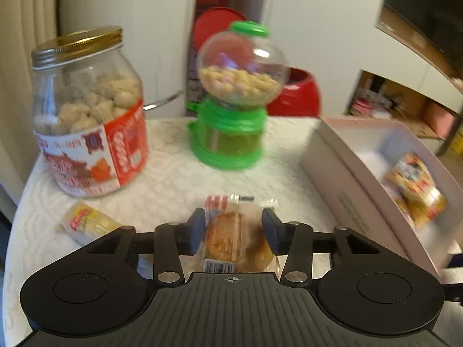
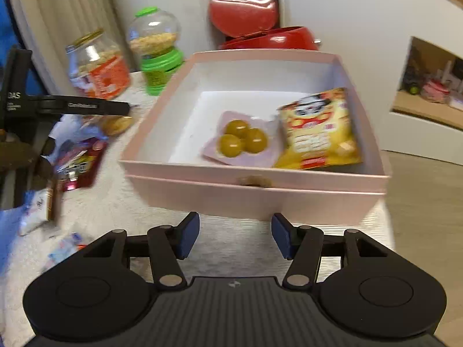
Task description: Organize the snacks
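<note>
Wrapped pastry [image 1: 237, 237]: it sits between the pads of my left gripper [image 1: 235, 231], a round brown cake in clear film, barcode end toward me; I judge I hold it just above the white cloth [image 1: 162, 179], though I cannot tell whether it is fully lifted.
Left gripper: closed to a middling width on the pastry, both blue pads touching the wrapper's sides; the film looks slippery and the cake soft, so I squeeze only enough to hold.
Step in hand: I judge this is the carry into the pink box [image 1: 341, 173], which lies to my right with its near wall higher than the pastry.
How to do it well: I lift first, clear the wall, then swing right and lower before I let go; dragging sideways would catch the wrapper on the rim.
Landing spot: from the right view, the box floor [image 2: 196, 115] is bare on the left, beside the green-ball packet [image 2: 241, 140] and the yellow snack bag [image 2: 318, 130].
Right gripper [image 2: 235, 235]: jaws wide, holding nothing, hovering just before the box's front wall; I keep it out of the left's path.
Nearby: the cookie jar [image 1: 89, 110], the green candy dispenser [image 1: 231, 95] and a yellow sachet [image 1: 86, 222] stand apart from my route.
</note>
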{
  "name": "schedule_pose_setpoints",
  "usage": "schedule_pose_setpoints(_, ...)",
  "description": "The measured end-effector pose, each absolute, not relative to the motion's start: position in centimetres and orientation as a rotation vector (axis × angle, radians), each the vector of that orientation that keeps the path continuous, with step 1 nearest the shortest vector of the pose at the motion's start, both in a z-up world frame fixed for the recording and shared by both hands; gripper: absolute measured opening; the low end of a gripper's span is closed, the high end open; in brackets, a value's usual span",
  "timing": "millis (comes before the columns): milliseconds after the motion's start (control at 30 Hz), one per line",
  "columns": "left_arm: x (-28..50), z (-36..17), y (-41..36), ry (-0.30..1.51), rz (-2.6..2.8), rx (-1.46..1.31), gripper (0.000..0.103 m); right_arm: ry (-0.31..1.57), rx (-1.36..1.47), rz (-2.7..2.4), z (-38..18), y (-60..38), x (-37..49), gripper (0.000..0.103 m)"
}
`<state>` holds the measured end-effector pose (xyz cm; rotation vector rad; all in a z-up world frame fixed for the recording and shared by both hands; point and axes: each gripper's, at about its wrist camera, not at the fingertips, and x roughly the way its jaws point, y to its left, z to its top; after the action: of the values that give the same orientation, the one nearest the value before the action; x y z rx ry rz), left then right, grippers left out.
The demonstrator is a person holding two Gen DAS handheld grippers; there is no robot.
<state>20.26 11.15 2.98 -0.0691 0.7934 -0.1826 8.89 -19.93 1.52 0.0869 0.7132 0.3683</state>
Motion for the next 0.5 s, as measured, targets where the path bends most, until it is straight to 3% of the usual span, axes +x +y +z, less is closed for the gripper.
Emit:
schedule_pose_setpoints(267, 12.7, 2.7, 10.2, 0.836, -0.317, -0.117, 0.047, 0.696, 0.012, 0.611, 1.1, -14.6, 4.7, 0.056)
schedule_pose_setpoints(500, 6.3, 2.7, 8.3, 0.837, -0.321, -0.129, 0.048, 0.699, -0.065, 0.533, -0.3, -14.5, 1.8, 0.055)
